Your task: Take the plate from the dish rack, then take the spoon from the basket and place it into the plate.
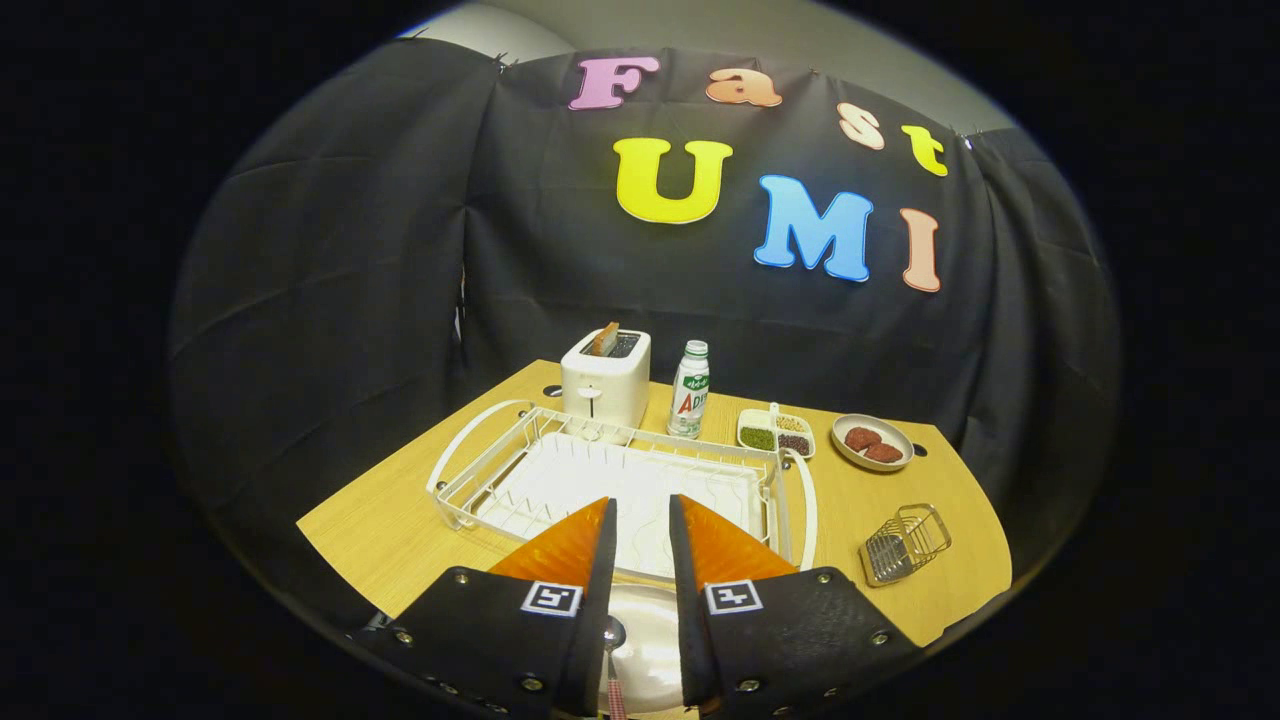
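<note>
Since the plate (650, 640) is already sitting on the wooden table (400, 530) right under the gripper (642, 520), and the white wire dish rack (610, 470) just beyond the fingertips looks empty, I'd say the first half of the job is done. The spoon (613, 650) looks like it's down there too: a small shiny bowl end lies on the plate between the two fingers, close to the left one, with what seems to be a patterned handle running back toward the camera (hard to tell much more, it's tucked low between the finger bases). The fingers stand a small gap apart, roughly parallel, and as far as I can see neither one is pressing on the spoon, so I read them as slightly open and holding nothing. The little wire basket (905, 543) is off to the right of the fingers, well apart from the plate, and seems to have nothing in it. So by my read the spoon is in the plate and the task is basically finished, with only backing the gripper away left. Further beyond the rack there's a white toaster (605, 380) with a slice of toast (606, 338) poking out, a small drink bottle (690, 390), a divided dish of beans (775, 432) and a small plate with two reddish patties (872, 442), none of it involved.
</note>
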`<state>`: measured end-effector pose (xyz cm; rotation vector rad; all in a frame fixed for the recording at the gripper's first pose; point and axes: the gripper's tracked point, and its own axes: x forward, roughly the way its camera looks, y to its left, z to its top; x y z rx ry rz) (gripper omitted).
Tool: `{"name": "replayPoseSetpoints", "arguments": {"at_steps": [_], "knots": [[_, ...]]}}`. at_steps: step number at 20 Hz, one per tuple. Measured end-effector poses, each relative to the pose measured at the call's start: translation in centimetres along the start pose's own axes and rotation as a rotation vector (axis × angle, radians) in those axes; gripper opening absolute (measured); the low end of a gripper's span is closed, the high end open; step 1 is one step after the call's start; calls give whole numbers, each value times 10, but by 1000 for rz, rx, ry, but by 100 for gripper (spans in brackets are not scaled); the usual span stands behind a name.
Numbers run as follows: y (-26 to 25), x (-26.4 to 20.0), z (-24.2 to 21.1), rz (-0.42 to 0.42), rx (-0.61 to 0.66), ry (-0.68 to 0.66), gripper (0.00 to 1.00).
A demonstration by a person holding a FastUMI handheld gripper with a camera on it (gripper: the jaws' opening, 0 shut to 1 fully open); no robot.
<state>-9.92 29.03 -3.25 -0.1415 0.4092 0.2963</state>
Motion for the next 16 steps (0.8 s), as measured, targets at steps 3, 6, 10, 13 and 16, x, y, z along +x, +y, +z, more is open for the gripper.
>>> {"name": "replayPoseSetpoints", "arguments": {"at_steps": [3, 6, 10, 13, 16], "knots": [[-16, 1, 23, -29, -5, -42, 30], [-41, -1, 54, -70, 14, -101, 30], [-83, -1, 98, -126, 45, -190, 30], [-120, -1, 122, -174, 79, -243, 35], [-161, 0, 136, -212, 117, -286, 36]]}}
